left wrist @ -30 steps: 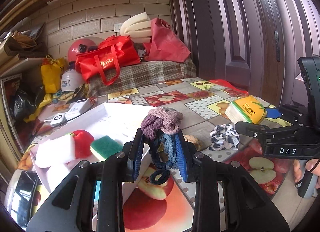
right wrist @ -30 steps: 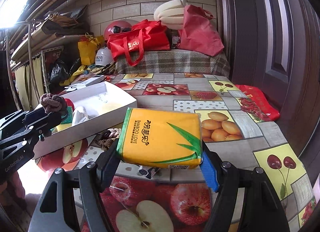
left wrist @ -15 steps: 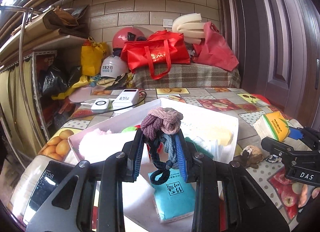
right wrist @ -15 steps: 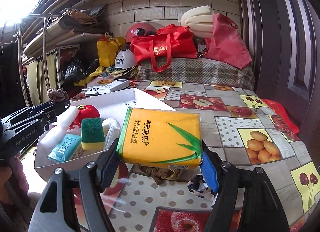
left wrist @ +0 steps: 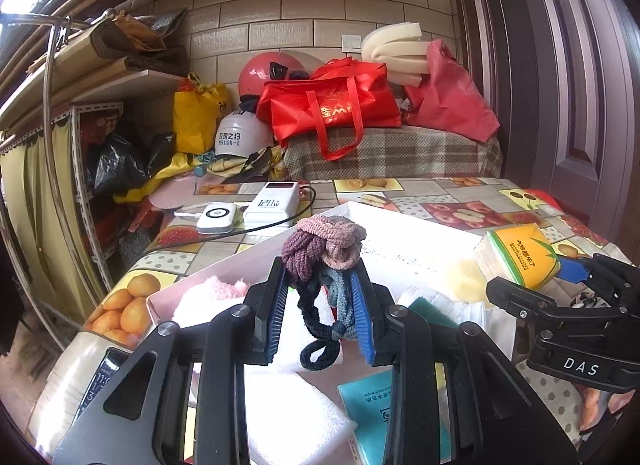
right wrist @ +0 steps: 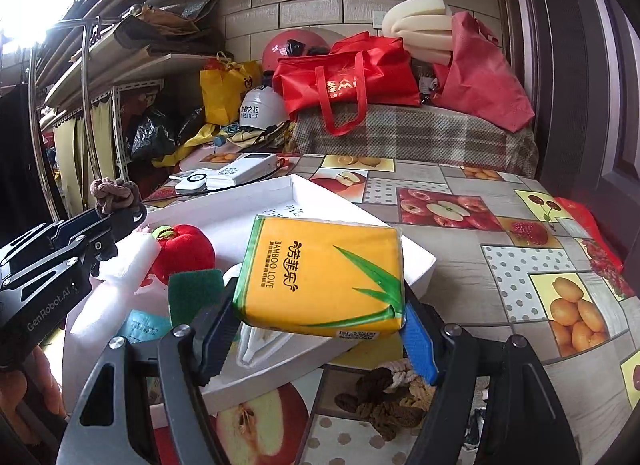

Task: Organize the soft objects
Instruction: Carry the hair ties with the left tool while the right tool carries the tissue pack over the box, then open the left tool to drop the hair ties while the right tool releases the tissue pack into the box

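My left gripper (left wrist: 320, 305) is shut on a bundle of hair ties (left wrist: 324, 249), purple, pink, blue and black, held above the white box (left wrist: 420, 233). It also shows in the right wrist view (right wrist: 116, 205). My right gripper (right wrist: 316, 329) is shut on a yellow tissue pack (right wrist: 324, 277), held over the box's near right edge (right wrist: 424, 261); the pack also shows in the left wrist view (left wrist: 520, 257). Inside the box lie a red plush apple (right wrist: 184, 249), a green sponge (right wrist: 196, 289), white foam blocks (left wrist: 292, 417), a teal packet (left wrist: 372, 405) and a pink plush (left wrist: 212, 297).
A brown and cream knotted rope toy (right wrist: 388, 393) lies on the fruit-print tablecloth (right wrist: 520, 265) by the box. Two white power banks (left wrist: 256, 205) with cables sit behind the box. Red bags (left wrist: 332, 105), helmets and a shelf rack crowd the back and left.
Both grippers have moved left and forward over the white box. The tissue pack now hangs over the box's edge, and the hair ties are above the box's contents.
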